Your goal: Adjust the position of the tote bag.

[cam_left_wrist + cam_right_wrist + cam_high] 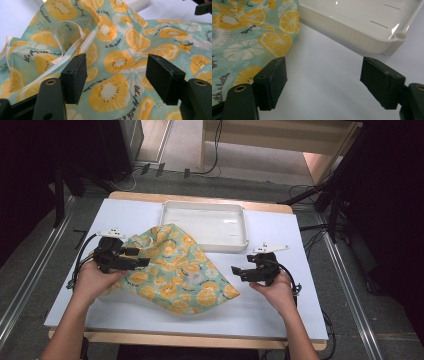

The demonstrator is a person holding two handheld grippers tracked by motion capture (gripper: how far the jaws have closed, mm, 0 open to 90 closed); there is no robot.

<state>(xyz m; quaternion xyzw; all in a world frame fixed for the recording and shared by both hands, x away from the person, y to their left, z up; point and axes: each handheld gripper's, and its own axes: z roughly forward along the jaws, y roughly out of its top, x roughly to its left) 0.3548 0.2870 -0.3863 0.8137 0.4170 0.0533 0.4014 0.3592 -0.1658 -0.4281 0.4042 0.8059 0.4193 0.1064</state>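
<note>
From the high view, a soft green cloth printed with orange fruit slices [175,272] lies rumpled on the white desk [270,312]. It sits just in front of a shallow white plastic tray [205,225], and its far corner touches the tray's near wall. The left tool [131,257] is over the left edge of the cloth, held in the person's left hand [92,282]. The right tool [237,271] is just beside the right corner of the cloth, held in the right hand [275,292].

In the left gripper view, the left tool [116,75] has its jaws spread wide above the cloth [120,47]. Nothing is pinched between them. A pale cream ribbon strap [71,48] loops up from the cloth near one jaw.

In the right gripper view, the right tool [323,80] also has its jaws spread wide, with bare desk [322,75] between them. The cloth [244,37] lies beside one jaw, and the tray [352,32] is beyond the cloth's edge.
</note>
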